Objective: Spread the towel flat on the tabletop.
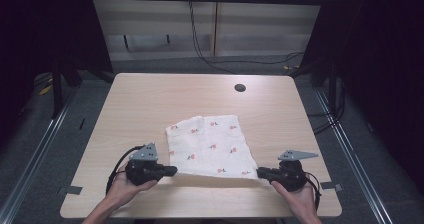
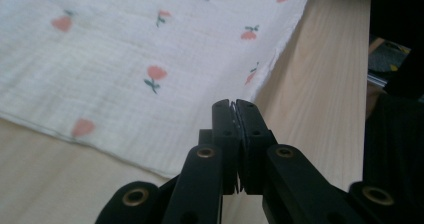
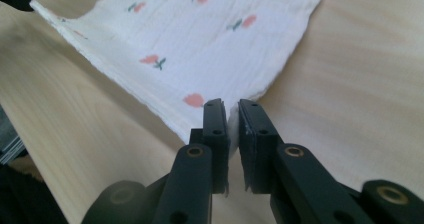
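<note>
White cloth (image 1: pixel 210 146) with small red flowers, spread flat on the wooden tabletop (image 1: pixel 150 104) near the person's edge – near corners lifted slightly off the wood. Left hand-held gripper (image 1: pixel 174 170) at the cloth's near-left corner, jaws pressed together on the fabric's edge (a thin sliver of cloth visible between the pads in the left gripper view). Right hand-held gripper (image 1: pixel 259 172) at the near-right corner – jaws slightly parted, cloth corner between them, still touching the pads.

Light wood table (image 1: pixel 150 99), grey floor (image 1: pixel 60 134), black cables (image 1: pixel 220 61), dark curtains (image 1: pixel 390 59).
</note>
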A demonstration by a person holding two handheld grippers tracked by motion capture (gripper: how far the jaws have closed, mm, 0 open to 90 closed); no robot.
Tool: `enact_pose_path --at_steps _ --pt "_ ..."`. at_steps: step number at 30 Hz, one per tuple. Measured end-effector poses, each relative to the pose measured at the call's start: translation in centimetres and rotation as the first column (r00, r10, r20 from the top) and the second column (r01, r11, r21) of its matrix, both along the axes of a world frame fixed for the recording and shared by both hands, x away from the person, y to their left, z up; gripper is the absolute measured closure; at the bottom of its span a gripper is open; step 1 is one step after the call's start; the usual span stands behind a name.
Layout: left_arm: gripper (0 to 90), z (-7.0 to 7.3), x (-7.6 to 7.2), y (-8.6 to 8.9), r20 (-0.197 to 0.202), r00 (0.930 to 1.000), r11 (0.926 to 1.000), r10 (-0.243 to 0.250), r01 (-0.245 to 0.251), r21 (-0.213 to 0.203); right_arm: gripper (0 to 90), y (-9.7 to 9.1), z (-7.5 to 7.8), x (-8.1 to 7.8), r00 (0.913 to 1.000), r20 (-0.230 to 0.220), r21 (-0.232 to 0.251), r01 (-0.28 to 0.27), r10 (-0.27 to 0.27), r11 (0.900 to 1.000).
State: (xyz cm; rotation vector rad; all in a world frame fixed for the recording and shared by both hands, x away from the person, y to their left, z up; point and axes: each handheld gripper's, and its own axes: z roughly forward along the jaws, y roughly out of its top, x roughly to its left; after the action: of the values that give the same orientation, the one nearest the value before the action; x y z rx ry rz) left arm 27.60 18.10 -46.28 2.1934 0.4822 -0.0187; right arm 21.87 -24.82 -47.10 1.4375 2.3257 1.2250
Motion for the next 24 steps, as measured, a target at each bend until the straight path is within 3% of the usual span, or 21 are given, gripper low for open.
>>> enact_pose_path --at_steps 6,7,8,10,14,15,16,17,19,20,21,22,23,24 --pt "88.0 -1.6 -0.8 0.0 -0.033 0.9992 0.9977 -0.022 0.024 0.063 78.7 -0.2 -0.7 -1.2 0.9996 -0.028 -0.004 -0.006 0.005 1.0000" --pt "88.0 -1.6 -1.0 0.2 -0.022 0.9997 0.9973 -0.015 0.016 0.072 78.4 -0.2 -0.8 -1.4 0.9997 -0.025 -0.016 -0.005 0.004 0.9999" --pt "87.2 -1.7 -1.1 0.4 -0.022 0.9997 0.9979 -0.005 0.007 0.065 76.2 -0.3 -0.8 -1.8 0.9995 -0.031 -0.049 -0.012 0.010 0.9987" --pt "84.2 -1.8 -1.1 0.8 -0.047 0.9989 0.9987 -0.003 0.006 0.050 74.2 -0.4 -0.9 -1.9 0.9995 -0.030 -0.061 -0.015 0.013 0.9981" --pt "78.8 -1.4 -1.0 1.4 -0.047 0.9989 0.9998 0.008 -0.007 0.018 72.7 -0.4 -0.8 -1.2 0.9997 -0.016 -0.056 -0.022 0.021 0.9982" --pt "75.6 -1.2 -0.9 1.5 -0.051 0.9987 1.0000 0.008 -0.008 0.003 71.8 -0.2 -0.7 -0.8 0.9996 -0.010 -0.053 -0.026 0.025 0.9982" --pt "63.4 -0.8 -0.5 1.6 -0.062 0.9978 0.9991 0.025 -0.027 -0.033 69.1 0.2 -0.6 0.4 0.9990 0.011 -0.060 -0.043 0.043 0.9973" --pt "58.9 -0.8 -0.5 1.6 -0.062 0.9978 0.9991 0.025 -0.027 -0.033 69.1 0.2 -0.6 0.4 0.9990 0.011 -0.060 -0.043 0.043 0.9973" --pt "57.1 -0.5 0.6 1.7 -0.055 0.9972 0.9976 0.049 -0.052 -0.047 66.2 0.8 -0.4 2.0 0.9970 0.030 -0.060 -0.069 0.071 0.9958" --pt "55.6 -0.4 1.6 1.7 -0.052 0.9945 0.9947 0.091 -0.093 -0.044 65.2 1.4 -0.3 3.4 0.9951 0.044 -0.068 -0.085 0.088 0.9941" --pt "55.6 -0.4 1.6 1.7 -0.052 0.9945 0.9947 0.091 -0.093 -0.044 64.4 1.7 -0.3 4.0 0.9940 0.049 -0.065 -0.094 0.097 0.9934" --pt "56.6 -0.7 2.8 1.3 -0.031 0.9924 0.9929 0.119 -0.119 0.001 63.3 2.3 -0.3 5.0 0.9913 0.060 -0.075 -0.113 0.118 0.9907" --pt "57.8 -0.7 2.8 1.3 -0.031 0.9924 0.9929 0.119 -0.119 0.001 63.3 2.3 -0.3 5.0 0.9913 0.060 -0.075 -0.113 0.118 0.9907" --pt "59.7 -1.2 3.6 1.0 -0.032 0.9913 0.9918 0.127 -0.127 0.016 60.0 3.1 -0.6 6.5 0.9886 0.064 -0.091 -0.130 0.136 0.9873"
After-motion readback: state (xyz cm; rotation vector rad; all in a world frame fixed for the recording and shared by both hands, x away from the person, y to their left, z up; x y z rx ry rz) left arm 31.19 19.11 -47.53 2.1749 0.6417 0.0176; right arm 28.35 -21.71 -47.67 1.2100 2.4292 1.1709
